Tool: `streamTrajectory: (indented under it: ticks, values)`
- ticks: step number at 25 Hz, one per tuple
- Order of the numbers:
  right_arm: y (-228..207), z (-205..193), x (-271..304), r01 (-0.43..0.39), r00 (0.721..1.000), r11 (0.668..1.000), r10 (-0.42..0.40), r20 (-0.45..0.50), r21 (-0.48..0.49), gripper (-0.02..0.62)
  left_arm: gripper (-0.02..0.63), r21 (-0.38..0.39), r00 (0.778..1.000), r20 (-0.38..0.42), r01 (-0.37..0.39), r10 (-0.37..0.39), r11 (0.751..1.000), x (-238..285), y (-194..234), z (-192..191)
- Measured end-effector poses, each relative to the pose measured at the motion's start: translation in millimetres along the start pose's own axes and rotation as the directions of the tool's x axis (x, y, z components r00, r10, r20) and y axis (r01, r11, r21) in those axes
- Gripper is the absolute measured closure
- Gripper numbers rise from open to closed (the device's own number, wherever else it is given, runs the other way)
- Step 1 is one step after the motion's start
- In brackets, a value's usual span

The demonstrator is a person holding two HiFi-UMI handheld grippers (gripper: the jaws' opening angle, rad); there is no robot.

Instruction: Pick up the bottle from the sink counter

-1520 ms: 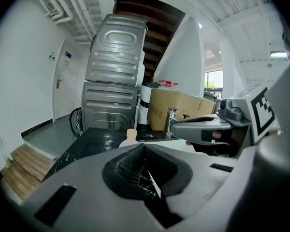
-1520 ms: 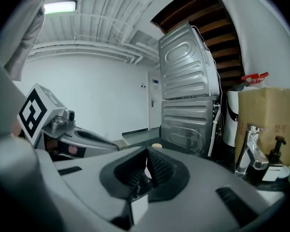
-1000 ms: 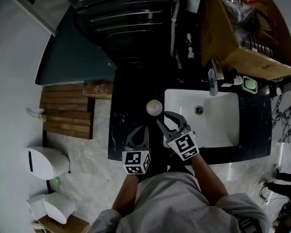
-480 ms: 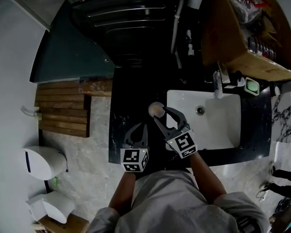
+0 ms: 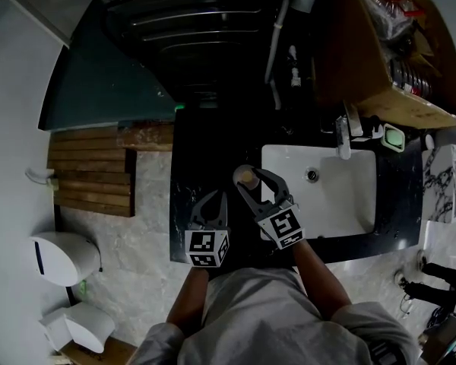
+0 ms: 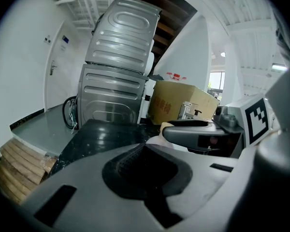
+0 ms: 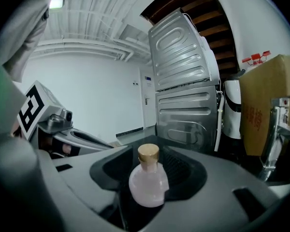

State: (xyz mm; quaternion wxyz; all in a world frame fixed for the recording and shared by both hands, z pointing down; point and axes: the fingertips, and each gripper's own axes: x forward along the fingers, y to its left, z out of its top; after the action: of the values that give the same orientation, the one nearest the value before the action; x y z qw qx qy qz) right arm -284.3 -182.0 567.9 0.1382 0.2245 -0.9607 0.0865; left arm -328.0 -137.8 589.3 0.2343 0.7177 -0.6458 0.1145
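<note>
A small round pale-pink bottle (image 5: 245,176) with a tan cork stands upright on the black sink counter (image 5: 201,154), just left of the basin. My right gripper (image 5: 251,179) reaches around it, and its jaws are opening. In the right gripper view the bottle (image 7: 149,181) stands between the two grey jaws with room at each side, and the pads do not press on it. My left gripper (image 5: 217,198) hovers over the counter's front edge to the left, fingers together, holding nothing. The left gripper view shows the right gripper (image 6: 199,133) close alongside.
A white sink basin (image 5: 342,204) with a faucet (image 5: 343,137) lies right of the bottle. A cardboard box (image 5: 380,59) and a green soap dish (image 5: 394,136) stand behind it. A dark appliance (image 5: 197,36) stands beyond the counter. Wooden slats (image 5: 91,177) lie on the floor at the left.
My right gripper has moved forward and its jaws have spread, so the bottle now stands between them instead of ahead of the tips. The left gripper has barely moved.
</note>
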Motion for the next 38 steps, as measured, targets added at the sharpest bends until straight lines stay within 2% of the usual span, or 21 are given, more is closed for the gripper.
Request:
streamTrajectory:
  ticks: [21,26,28,30,35,38]
  values:
    - [5,-10,31,0.062,0.995,0.998,-0.063,-0.071,-0.016,0.377,0.592,-0.037,0.997,-0.036,0.073,-0.075,0.997,12,14,-9]
    - [-1,-14,34,0.101,0.99,0.994,-0.103,-0.094,-0.032,0.38,0.592,-0.052,0.995,-0.04,0.091,-0.093,0.995,10,14,-10]
    - [-3,-13,34,0.115,0.989,0.993,-0.118,-0.089,-0.031,0.393,0.592,-0.058,0.994,-0.038,0.099,-0.101,0.993,11,15,-10]
    - [-6,-13,34,0.127,0.988,0.991,-0.13,-0.084,-0.039,0.436,0.592,-0.058,0.993,-0.038,0.109,-0.112,0.992,14,16,-11]
    - [-4,-12,35,0.119,0.99,0.992,-0.122,-0.077,-0.044,0.457,0.592,-0.037,0.985,-0.042,0.165,-0.166,0.986,18,6,-14]
    - [-4,-12,36,0.113,0.99,0.993,-0.116,-0.084,-0.031,0.466,0.592,-0.035,0.986,-0.037,0.163,-0.164,0.986,20,8,-13]
